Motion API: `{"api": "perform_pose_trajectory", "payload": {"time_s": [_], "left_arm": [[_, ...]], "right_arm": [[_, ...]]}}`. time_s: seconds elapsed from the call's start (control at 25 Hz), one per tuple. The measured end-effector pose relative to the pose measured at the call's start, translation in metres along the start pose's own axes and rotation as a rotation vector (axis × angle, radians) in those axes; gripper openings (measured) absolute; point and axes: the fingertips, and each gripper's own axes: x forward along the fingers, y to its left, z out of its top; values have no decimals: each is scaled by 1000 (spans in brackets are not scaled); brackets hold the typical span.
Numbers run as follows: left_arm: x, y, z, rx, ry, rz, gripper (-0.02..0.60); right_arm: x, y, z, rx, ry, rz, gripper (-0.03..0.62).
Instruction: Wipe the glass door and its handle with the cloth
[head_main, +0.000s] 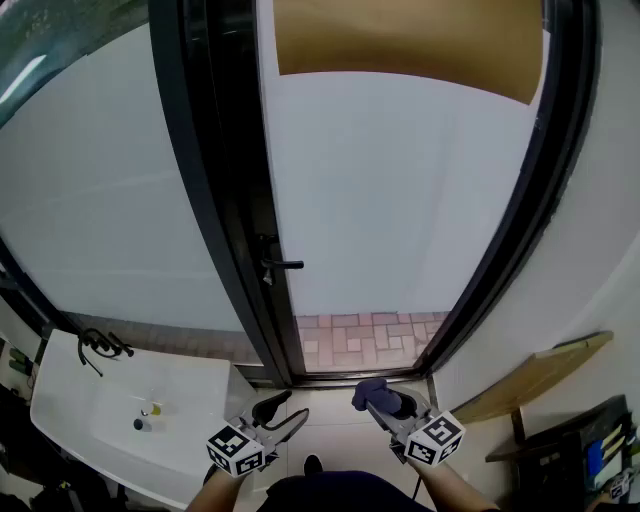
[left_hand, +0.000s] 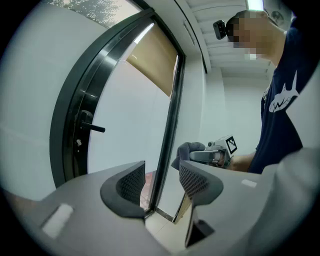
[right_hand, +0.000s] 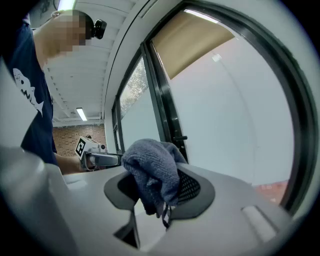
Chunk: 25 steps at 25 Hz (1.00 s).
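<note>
While clamping the cloth (right_hand: 152, 172) in the right tongs (right_hand: 156, 189) (left tongs (left_hand: 161, 181) gaping, empty), reach the far glass door (head_main: 400, 200), press flat, then rub the handle (head_main: 285, 265).

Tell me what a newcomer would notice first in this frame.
The tall frosted glass door in its dark frame fills the middle of the head view, with its black handle on the left edge. Low in front of it, the right gripper is shut on a bunched blue-grey cloth, while the left gripper beside it is open and empty.
</note>
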Motion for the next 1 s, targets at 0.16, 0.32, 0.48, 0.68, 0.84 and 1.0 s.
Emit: {"api": "perform_pose_trajectory", "payload": {"time_s": [0.16,0.32,0.48,0.68,0.84,1.0], "left_arm": [[1,28,16,15,-6,-10,207],[3,56,29,32,-13,-21,207],[3,75,44,70,-24,-44,211],[6,89,52,103,-27,-77,213],[13,91,55,116,-35,-99,213],[19,89,60,125,-37,-115,213]], "right_arm": [[36,-11,18,-49,-6,-9,141],[73,-22,38,-114,-7,-8,141],[106,-31,62,-189,-21,-10,141],[148,-36,97,-322,-24,-4,141],[182,-37,129,-483,1,7,140],[221,-44,162,-628,19,21,141]]}}
